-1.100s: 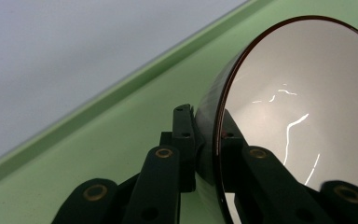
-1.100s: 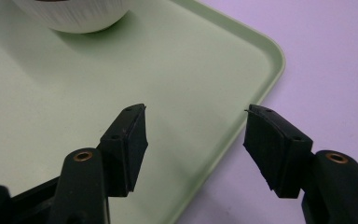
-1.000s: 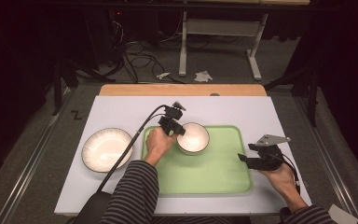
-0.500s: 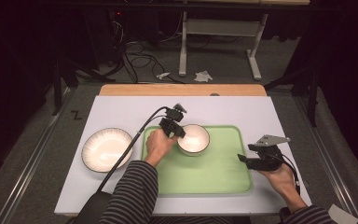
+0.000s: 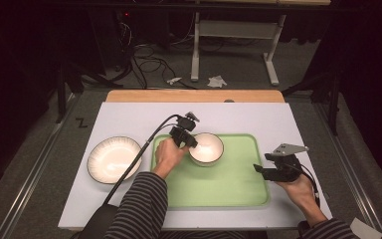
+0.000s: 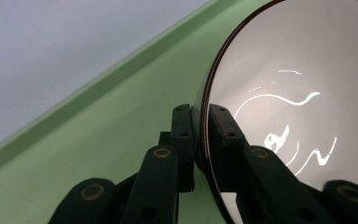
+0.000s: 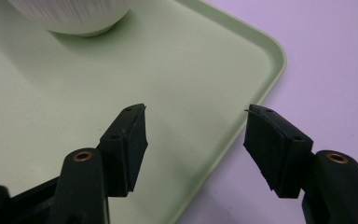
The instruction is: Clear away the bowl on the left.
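— What are the tongs doing?
— The left gripper [image 6: 200,123] is pinching the bowl [image 5: 206,148] rim, near the tray [image 5: 229,191] far-left corner. The right gripper [image 7: 196,135] is waiting wide over the right edge.
— Next?
— Probably letting go; the bowl seems seated.

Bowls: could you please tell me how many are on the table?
2. A white round bowl sits on the pale green tray, its rim pinched by the left gripper; a white ribbed bowl rests on the tabletop left of the tray.
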Demonstrator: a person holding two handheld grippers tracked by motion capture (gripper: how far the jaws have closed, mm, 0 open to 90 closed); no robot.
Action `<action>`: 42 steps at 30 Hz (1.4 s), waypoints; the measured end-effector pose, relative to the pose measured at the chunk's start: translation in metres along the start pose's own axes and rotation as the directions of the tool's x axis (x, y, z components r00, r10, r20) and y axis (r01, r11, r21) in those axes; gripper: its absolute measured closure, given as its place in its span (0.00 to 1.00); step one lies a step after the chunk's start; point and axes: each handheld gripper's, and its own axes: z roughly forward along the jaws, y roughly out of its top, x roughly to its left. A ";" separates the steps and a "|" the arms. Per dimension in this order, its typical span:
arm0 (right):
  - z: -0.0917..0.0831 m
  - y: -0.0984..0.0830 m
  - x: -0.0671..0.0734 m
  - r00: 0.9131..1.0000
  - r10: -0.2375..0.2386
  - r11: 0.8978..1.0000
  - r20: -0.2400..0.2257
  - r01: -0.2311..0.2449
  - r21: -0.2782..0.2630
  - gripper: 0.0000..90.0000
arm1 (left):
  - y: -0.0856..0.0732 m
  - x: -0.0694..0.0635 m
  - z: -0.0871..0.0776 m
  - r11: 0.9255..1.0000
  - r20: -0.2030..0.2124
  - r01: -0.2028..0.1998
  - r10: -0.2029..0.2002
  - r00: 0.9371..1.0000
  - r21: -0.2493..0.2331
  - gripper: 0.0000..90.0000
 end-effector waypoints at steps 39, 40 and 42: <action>0.000 0.000 0.001 1.000 -0.004 1.000 0.000 0.004 -0.003 0.45 | 0.021 -0.009 -0.058 0.984 0.094 -0.039 0.056 0.994 -0.176 0.60; 0.000 0.000 0.001 1.000 -0.005 1.000 0.000 0.005 -0.003 0.45 | 0.021 -0.010 -0.060 0.983 0.097 -0.039 0.058 0.994 -0.180 0.60; 0.000 0.000 0.001 1.000 -0.008 1.000 0.003 0.008 0.000 0.45 | 0.022 -0.010 -0.064 0.983 0.108 -0.049 0.069 0.992 -0.178 0.60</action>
